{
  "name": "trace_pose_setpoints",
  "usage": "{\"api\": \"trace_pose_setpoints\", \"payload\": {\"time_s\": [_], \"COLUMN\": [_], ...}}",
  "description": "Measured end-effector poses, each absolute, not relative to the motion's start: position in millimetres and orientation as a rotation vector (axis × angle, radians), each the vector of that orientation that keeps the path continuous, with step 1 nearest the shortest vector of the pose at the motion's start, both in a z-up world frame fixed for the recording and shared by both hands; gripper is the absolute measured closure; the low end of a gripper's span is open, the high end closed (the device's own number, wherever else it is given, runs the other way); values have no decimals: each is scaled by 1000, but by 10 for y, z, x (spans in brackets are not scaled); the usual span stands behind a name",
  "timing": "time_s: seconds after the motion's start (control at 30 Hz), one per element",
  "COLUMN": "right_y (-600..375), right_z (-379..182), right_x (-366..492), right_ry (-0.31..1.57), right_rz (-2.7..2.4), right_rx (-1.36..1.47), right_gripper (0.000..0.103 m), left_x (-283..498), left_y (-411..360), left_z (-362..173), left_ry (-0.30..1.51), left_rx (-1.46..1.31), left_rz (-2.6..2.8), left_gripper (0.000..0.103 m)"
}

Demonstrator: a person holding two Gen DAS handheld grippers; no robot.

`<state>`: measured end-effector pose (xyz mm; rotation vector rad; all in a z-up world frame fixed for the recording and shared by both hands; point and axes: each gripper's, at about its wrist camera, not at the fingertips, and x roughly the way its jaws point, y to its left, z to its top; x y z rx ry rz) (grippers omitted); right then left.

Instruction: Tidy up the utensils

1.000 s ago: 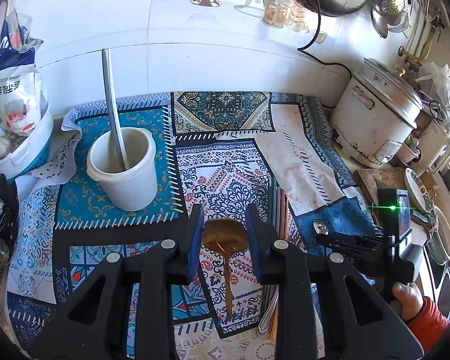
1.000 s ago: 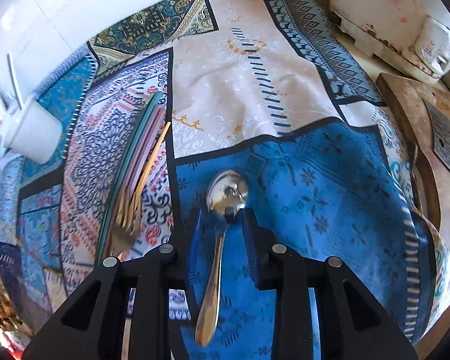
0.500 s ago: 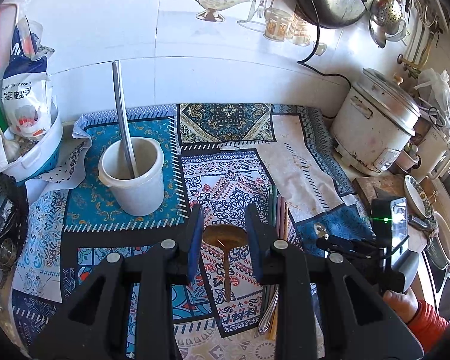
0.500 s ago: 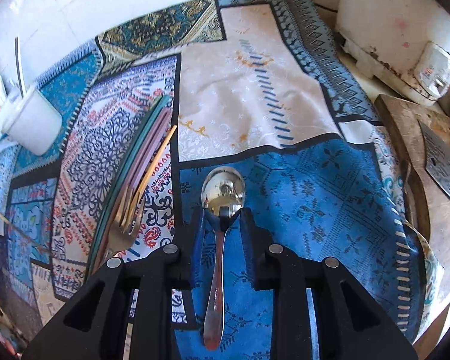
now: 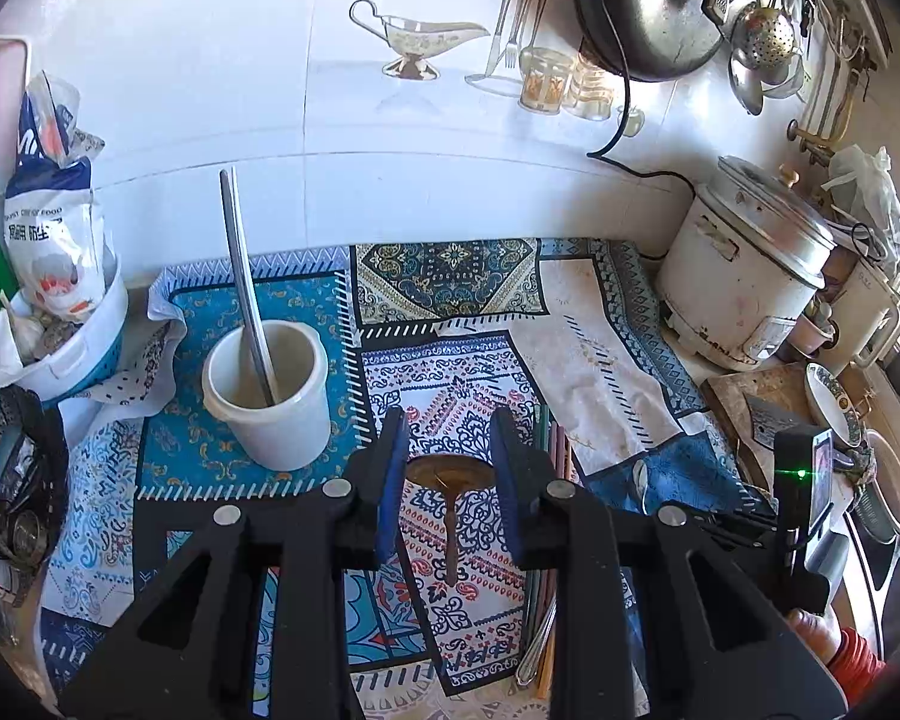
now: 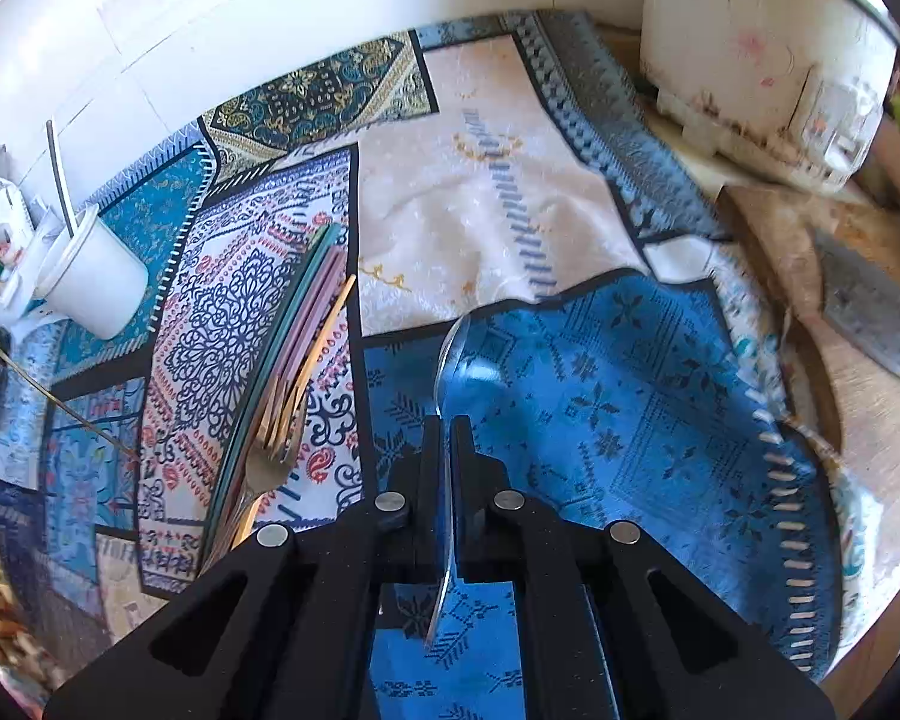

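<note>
My right gripper (image 6: 447,429) is shut on a steel spoon (image 6: 459,360), held on edge above the blue part of the cloth; the gripper also shows in the left wrist view (image 5: 684,516). My left gripper (image 5: 448,462) is open above a brown wooden spoon (image 5: 448,474) that lies on the patterned cloth between its fingers. A white cup (image 5: 267,390) with a long steel utensil (image 5: 243,276) in it stands at the left; it also shows in the right wrist view (image 6: 90,273). Chopsticks and a fork (image 6: 273,450) lie in a bundle on the cloth.
A rice cooker (image 5: 744,270) stands at the right by a wooden board (image 6: 810,300) with a cleaver. A white tub with bags (image 5: 60,312) is at the left. A pan and ladles hang on the tiled wall (image 5: 210,90).
My right gripper has closed on the steel spoon, turned it on edge and lifted it off the cloth. My left gripper has risen and pulled back, still open over the wooden spoon.
</note>
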<state>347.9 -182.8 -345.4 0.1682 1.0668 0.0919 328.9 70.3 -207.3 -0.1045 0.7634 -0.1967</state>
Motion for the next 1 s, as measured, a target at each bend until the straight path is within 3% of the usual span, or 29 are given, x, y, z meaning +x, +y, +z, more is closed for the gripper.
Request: {"api": "trace_pose_setpoints", "payload": {"time_s": [0.07,0.17,0.2,0.53,0.7,1.0], "right_y": [-1876,-1890,-1881,-1591,-1573,-1625], "right_z": [-3513,-3581,-3591,-3735,-3738,-3609], "right_x": [3518,3574,3596,3764,3826,3689], "right_ry": [1107,1141,1130,1084,1066,1048], "right_rz": [104,110,115,49,60,111], "right_rx": [210,237,235,27,23,105], "right_gripper": [97,79,79,80,100,101], "left_x": [3282,3277,3273,3262,3260,3259], "left_y": [714,741,749,906,983,1050], "left_z": [-2045,-2015,-2014,-2037,-2021,-1959], "left_ry": [754,746,744,747,741,720], "left_rx": [-106,-114,-114,-125,-140,-152], "left_rz": [-197,-198,-197,-162,-146,-133], "left_gripper": [76,76,76,76,76,76]}}
